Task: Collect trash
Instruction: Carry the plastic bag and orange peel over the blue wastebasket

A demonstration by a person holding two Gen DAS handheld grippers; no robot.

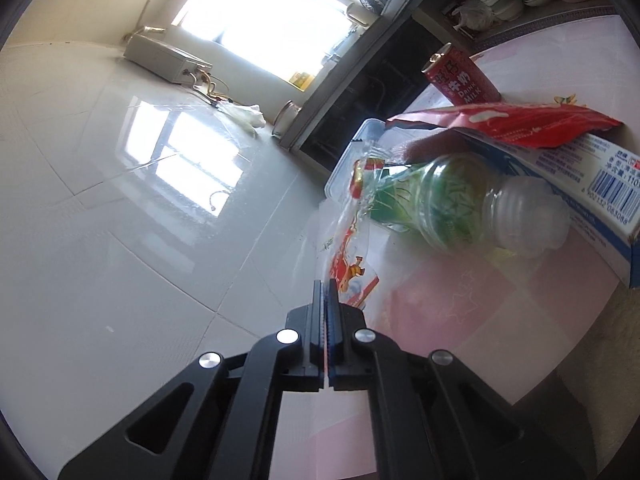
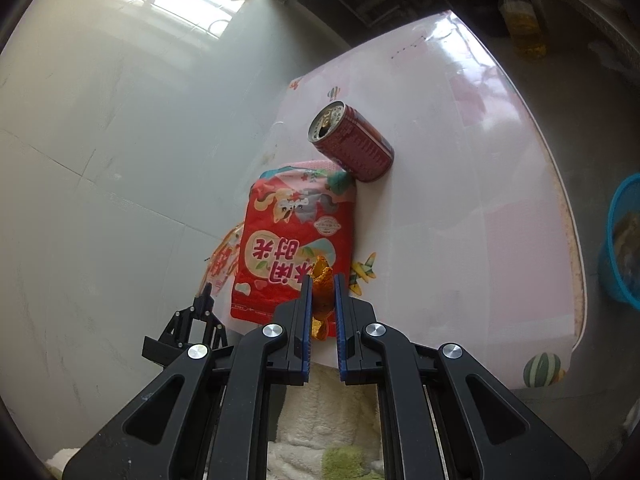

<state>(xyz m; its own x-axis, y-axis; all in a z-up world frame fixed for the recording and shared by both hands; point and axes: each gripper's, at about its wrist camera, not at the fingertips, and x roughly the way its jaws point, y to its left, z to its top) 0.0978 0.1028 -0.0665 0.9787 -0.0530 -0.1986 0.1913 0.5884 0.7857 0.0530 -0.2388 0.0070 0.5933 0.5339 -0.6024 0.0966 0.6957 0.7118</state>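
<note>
in the left wrist view the left gripper (image 1: 325,286) sits at lower centre of the frame with its jaws clenched on the edge of a clear plastic wrapper (image 1: 352,268) printed in red and orange, which trails up towards the middle of the frame. just beyond it, right of centre, a green-labelled plastic bottle (image 1: 452,200) lies on its side on the pink and white tabletop (image 1: 460,300), its threaded neck pointing right. behind the bottle a blue and white carton (image 1: 580,168) lies flat, with a red snack bag (image 1: 520,120) draped on top of it, and a red drink can (image 1: 460,76) stands at upper right.

in the right wrist view the right gripper (image 2: 323,280) is at lower centre, its jaws grasping a small orange crumpled scrap (image 2: 322,284) that sticks out above and below them. past the tips the red snack bag (image 2: 296,248) lies flat in mid frame and the red drink can (image 2: 352,142), its top opened, lies tilted against the bag's upper right corner. the clear plastic wrapper (image 2: 224,260) shows at the bag's left edge, with the left gripper (image 2: 206,292) just below it. a blue basket (image 2: 624,240) is at the right edge, off the tabletop (image 2: 460,240).
</note>
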